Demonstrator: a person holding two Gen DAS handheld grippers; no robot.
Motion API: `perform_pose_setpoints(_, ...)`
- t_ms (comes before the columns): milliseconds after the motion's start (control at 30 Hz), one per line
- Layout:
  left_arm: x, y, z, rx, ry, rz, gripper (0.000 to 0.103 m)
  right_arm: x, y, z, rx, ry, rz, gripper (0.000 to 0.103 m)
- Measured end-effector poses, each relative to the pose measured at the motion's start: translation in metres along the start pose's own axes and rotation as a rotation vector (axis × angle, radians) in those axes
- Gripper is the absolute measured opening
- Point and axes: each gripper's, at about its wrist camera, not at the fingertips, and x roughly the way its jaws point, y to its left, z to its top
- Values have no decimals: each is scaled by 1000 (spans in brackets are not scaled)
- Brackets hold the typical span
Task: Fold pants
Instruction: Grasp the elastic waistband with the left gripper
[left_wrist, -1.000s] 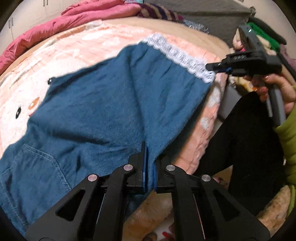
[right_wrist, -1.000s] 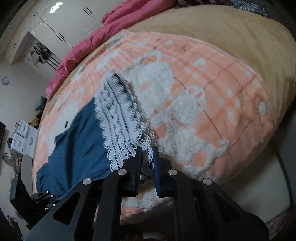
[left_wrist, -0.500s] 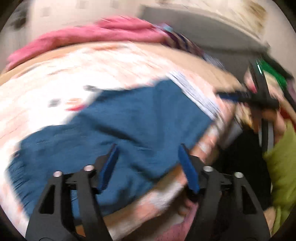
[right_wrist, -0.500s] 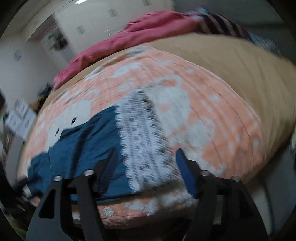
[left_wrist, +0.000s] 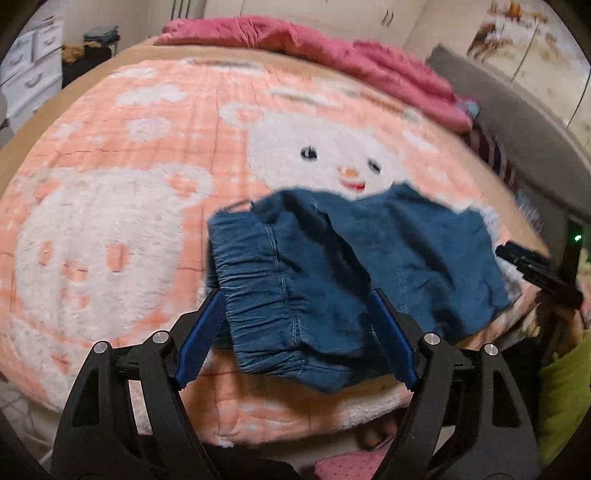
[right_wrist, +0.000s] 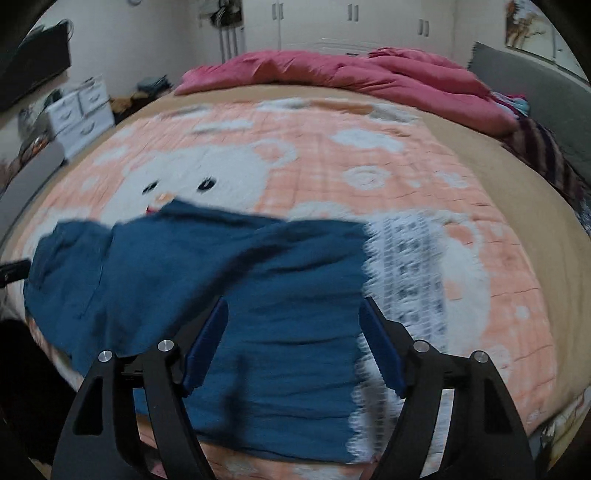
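Observation:
Blue denim pants (left_wrist: 332, 266) with a gathered elastic waistband (left_wrist: 258, 295) and white lace cuffs (right_wrist: 410, 280) lie on the near edge of the bed, legs doubled together. My left gripper (left_wrist: 295, 336) is open and empty, just above the waistband end. My right gripper (right_wrist: 293, 350) is open and empty above the leg end (right_wrist: 277, 314), next to the lace. The right gripper also shows at the right edge of the left wrist view (left_wrist: 535, 273).
The pants lie on a peach and white cartoon blanket (left_wrist: 129, 166) over a tan bedcover (right_wrist: 517, 177). A pink duvet (right_wrist: 351, 77) is heaped at the far side. White drawers (right_wrist: 81, 110) stand at left. A grey headboard (left_wrist: 517, 129) is at right.
Both grippers opened and let go of the pants, then drew back and turned. The pants now rest on the bed.

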Motion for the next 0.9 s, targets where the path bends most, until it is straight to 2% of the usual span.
perform_pose_setpoints(67,13,4,0,-34,34,38,71,7,0,-7,-3,33,8,72)
perform_pose_setpoints(133,19,8,1,-74,24,18,50,15,-1,-10,-13,70,5,72)
perform_pose_setpoints(167,21,8,2,-73,16,48,34,21,-3,-12,-13,99,-14,72)
perform_pose_setpoints(267,12,15,6,-95,-3,12,33,26,-9,-15,-4,132,-30,72)
perform_pose_setpoints(367,-12,29,10,-82,-55,94,30,24,-16,-18,21,132,-34,72)
perform_pose_setpoints(400,-14,36,10,-81,-38,105,30,25,-16,-19,24,137,-30,73)
perform_pose_setpoints(467,-3,43,10,-103,2,67,30,28,-14,-19,14,146,-41,74)
perform_pose_setpoints(533,12,37,11,-70,55,78,31,29,-11,-20,4,151,-43,78)
perform_pose_setpoints(567,13,37,11,-67,50,86,34,29,-11,-20,3,152,-39,79)
perform_pose_setpoints(633,9,39,14,-85,30,115,41,25,-14,-22,20,146,-11,80)
perform_pose_setpoints(667,3,41,14,-98,14,129,48,18,-19,-21,47,127,15,80)
perform_pose_setpoints(733,-12,37,16,-92,-31,141,51,2,-30,-19,97,71,53,80)
perform_pose_setpoints(767,-21,34,18,-82,-58,142,57,-11,-41,-15,133,27,61,80)
perform_pose_setpoints(833,-40,21,28,-53,-128,147,63,-27,-58,-6,163,-31,6,80)
perform_pose_setpoints(900,-46,4,43,-14,-163,100,66,-36,-78,7,206,-64,-23,80)
